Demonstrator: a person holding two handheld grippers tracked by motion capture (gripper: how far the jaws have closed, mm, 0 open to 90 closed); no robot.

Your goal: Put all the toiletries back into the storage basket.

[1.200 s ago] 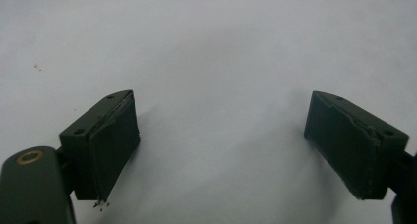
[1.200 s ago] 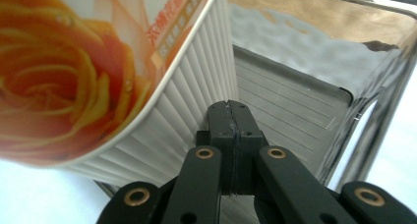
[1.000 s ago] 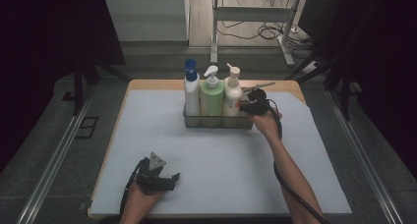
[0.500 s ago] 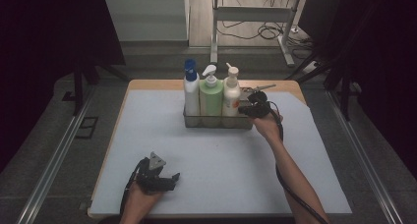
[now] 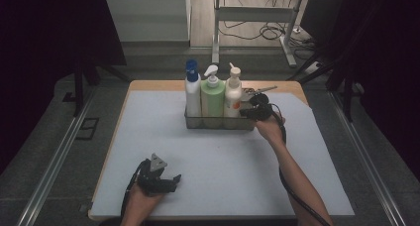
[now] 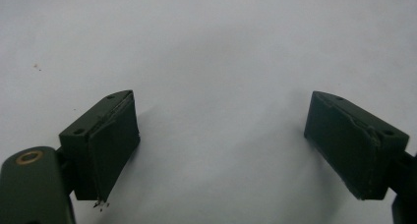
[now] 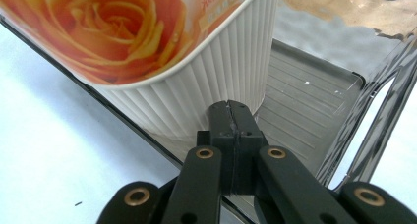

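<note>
A metal wire basket [image 5: 218, 123] stands at the back middle of the white mat. It holds three pump bottles: a white one with a blue cap [image 5: 192, 94], a green one [image 5: 212, 96] and a white one with an orange rose label [image 5: 233, 97]. My right gripper [image 5: 246, 112] is shut at the basket's right end. In the right gripper view its jaws [image 7: 234, 108] meet over the basket's rim [image 7: 314, 81], just short of the rose bottle's ribbed base [image 7: 196, 96]; whether they pinch the rim is unclear. My left gripper [image 5: 173, 181] rests open on the mat near the front edge, with nothing between its jaws [image 6: 221, 150].
The white mat [image 5: 307, 176] covers a wooden table. A small metal object [image 5: 257, 91] lies behind the basket at the table's back edge. Dark floor, rails and cables surround the table.
</note>
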